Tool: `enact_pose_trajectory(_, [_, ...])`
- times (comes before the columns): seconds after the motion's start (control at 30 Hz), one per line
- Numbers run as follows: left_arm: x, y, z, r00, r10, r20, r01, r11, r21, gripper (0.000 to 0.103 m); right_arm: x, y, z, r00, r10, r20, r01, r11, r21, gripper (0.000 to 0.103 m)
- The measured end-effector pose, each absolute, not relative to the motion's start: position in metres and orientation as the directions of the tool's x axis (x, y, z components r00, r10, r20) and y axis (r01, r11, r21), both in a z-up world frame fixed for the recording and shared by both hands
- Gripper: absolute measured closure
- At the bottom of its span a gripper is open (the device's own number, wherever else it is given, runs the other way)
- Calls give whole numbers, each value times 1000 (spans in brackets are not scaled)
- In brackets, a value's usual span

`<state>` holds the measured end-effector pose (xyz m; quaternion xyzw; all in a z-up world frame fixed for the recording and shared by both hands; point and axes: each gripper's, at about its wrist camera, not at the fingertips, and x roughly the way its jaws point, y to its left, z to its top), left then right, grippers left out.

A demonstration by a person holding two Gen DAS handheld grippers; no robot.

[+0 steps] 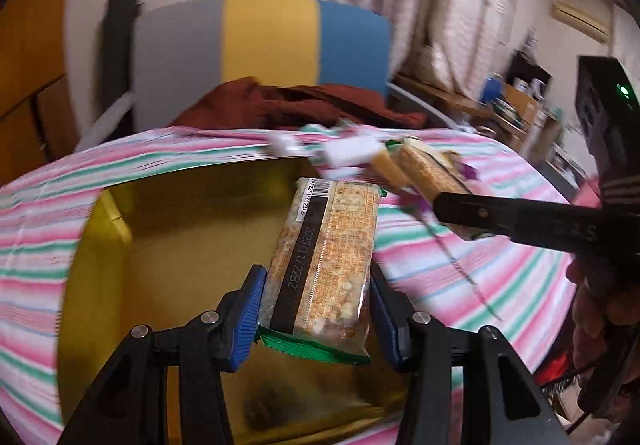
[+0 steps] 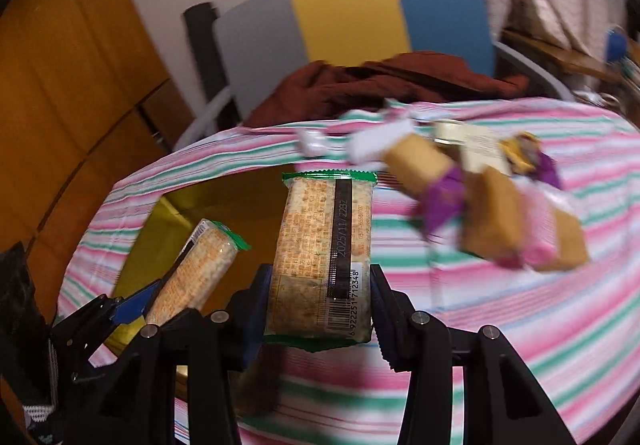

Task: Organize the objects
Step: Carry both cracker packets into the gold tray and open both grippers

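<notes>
The left gripper (image 1: 316, 309) is seen tilted downward, its two black arms spread toward the near corners of its own view and its blue pads (image 1: 248, 319) pressed against the long sides of a biscuit packet (image 1: 326, 261), which is held pointing away from the camera. The right gripper (image 2: 320, 309) is angled downward in the same way and is clamped on a second biscuit packet (image 2: 324, 257) between its pads. The two grippers are held side by side: the left one appears at the near left of the right wrist view, and the right one crosses the right of the left wrist view, with part of a hand (image 1: 600, 329) seen behind it.
</notes>
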<state>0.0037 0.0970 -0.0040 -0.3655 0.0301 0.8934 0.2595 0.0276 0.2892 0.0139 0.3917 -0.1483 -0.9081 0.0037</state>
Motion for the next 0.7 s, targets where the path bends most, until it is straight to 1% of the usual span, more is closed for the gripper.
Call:
enact_pose_trajectory(0.17, [-27,47,-9,-622,369,-691,-379,-914,-146,53,-10,243,11,-650,-208,-731,-27,-955,296,56])
enact_pose_trajectory(0.3, [-59,13,-17,-623,304,-720,-297,-944,-142,53,-38,215,-1,-609,-234,-757,-11,-953,303,56])
enact_pose_trajectory(0.53, [-115,-15,-47,-524,240,-817,-190,-968,-162,53,-89,180,-22,-575,-207,-791,-16,-964,264,56])
enact_pose_trajectory(0.6, [-122,-17,-53,-507,232,-830,-169,-971,-169,53,-100,176,-30,-562,-194,-804,-32,-966,255,56])
enact_pose_trajectory(0.7, [-136,-17,-59,-481,252,-840,-149,-967,-205,53,-118,173,-42,-539,-179,-823,-62,-966,251,56])
